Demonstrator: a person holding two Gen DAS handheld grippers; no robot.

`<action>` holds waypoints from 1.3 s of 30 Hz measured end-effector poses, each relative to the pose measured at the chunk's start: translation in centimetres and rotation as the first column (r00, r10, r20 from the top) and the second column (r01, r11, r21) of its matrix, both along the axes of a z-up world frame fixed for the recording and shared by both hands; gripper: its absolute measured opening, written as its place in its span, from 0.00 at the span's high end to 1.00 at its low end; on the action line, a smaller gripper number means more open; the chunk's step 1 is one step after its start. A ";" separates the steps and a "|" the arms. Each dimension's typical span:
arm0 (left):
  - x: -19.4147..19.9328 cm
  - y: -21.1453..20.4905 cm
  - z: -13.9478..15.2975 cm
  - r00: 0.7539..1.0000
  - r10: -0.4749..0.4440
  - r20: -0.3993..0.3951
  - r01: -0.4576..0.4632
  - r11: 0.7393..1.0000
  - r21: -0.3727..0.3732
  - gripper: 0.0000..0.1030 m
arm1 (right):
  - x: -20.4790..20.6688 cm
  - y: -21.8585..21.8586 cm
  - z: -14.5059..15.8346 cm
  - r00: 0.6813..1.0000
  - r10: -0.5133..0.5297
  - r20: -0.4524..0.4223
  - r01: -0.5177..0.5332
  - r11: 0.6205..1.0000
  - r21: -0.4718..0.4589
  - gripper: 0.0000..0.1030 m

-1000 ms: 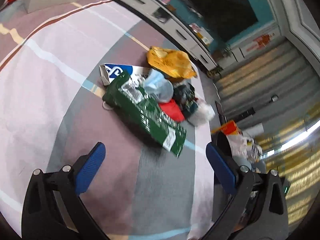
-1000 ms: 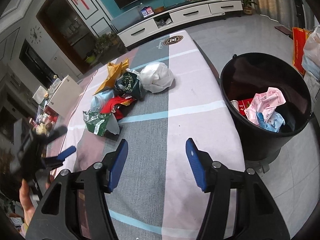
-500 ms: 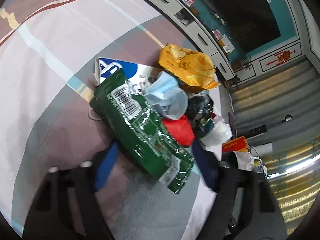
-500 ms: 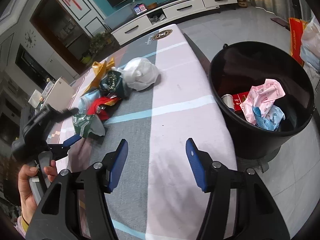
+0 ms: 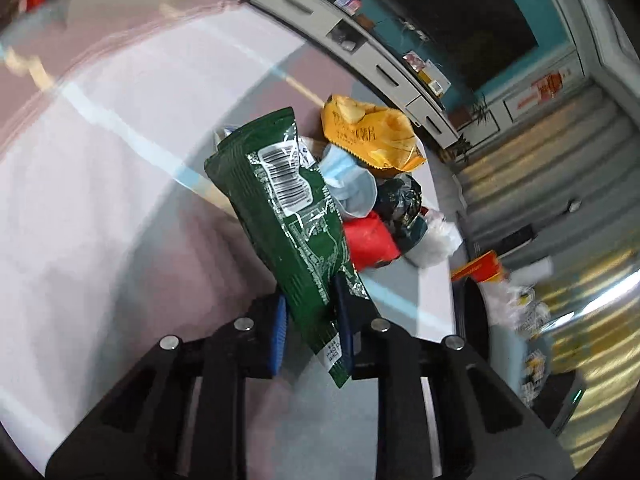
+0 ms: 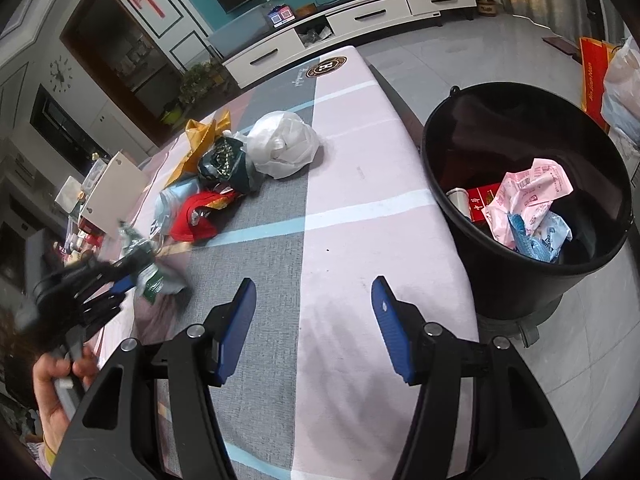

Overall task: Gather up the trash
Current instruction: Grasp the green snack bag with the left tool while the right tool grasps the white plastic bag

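Observation:
My left gripper [image 5: 311, 312] is shut on a green snack wrapper [image 5: 288, 208] and holds it lifted off the table; it also shows blurred in the right wrist view [image 6: 120, 280]. The trash pile lies behind: a yellow bag [image 5: 370, 136], a blue face mask [image 5: 352, 184], a red wrapper [image 5: 370, 240], a dark bag [image 6: 224, 162] and a white plastic bag [image 6: 286, 148]. My right gripper [image 6: 314, 312] is open and empty over the table's near end. The black bin [image 6: 452, 168] stands on the floor to its right.
The table [image 6: 352, 208] has a pink, grey and blue striped cloth. The bin holds pink and blue wrappers [image 6: 528, 200] and a red box. A white board [image 6: 108, 196] stands at the table's far left. A TV cabinet [image 6: 360, 20] lines the back wall.
My left gripper moved in on the green wrapper, shut on its lower end and lifted it off the pile. My right gripper stayed open and shifted slightly.

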State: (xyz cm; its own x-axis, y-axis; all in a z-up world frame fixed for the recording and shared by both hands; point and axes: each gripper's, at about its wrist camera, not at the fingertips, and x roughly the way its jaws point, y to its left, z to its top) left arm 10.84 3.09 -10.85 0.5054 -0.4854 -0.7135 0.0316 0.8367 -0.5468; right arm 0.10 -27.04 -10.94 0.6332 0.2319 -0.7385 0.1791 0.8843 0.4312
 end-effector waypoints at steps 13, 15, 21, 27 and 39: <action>-2.0 0.8 3.7 0.975 -0.005 0.223 -0.059 0.958 0.281 0.75 | 4.3 1.6 1.6 0.996 0.030 0.086 -0.025 0.998 -0.060 0.43; -1.5 0.6 3.8 0.973 -0.010 0.232 -0.059 0.955 0.290 0.75 | 5.8 1.5 1.9 0.993 0.028 0.112 -0.021 0.998 -0.064 0.43; 0.4 -0.4 3.7 0.968 -0.017 0.250 -0.061 0.952 0.299 0.75 | 10.8 0.5 1.8 0.992 -0.012 0.125 0.019 0.999 -0.051 0.43; 1.8 -1.4 3.6 0.966 -0.036 0.257 -0.050 0.946 0.320 0.75 | 14.9 0.1 0.7 0.995 -0.037 0.096 0.041 0.999 -0.031 0.43; 1.3 -1.6 3.6 0.968 -0.058 0.244 -0.027 0.944 0.330 0.75 | 13.5 0.5 0.0 0.996 -0.027 0.084 0.030 0.999 -0.040 0.88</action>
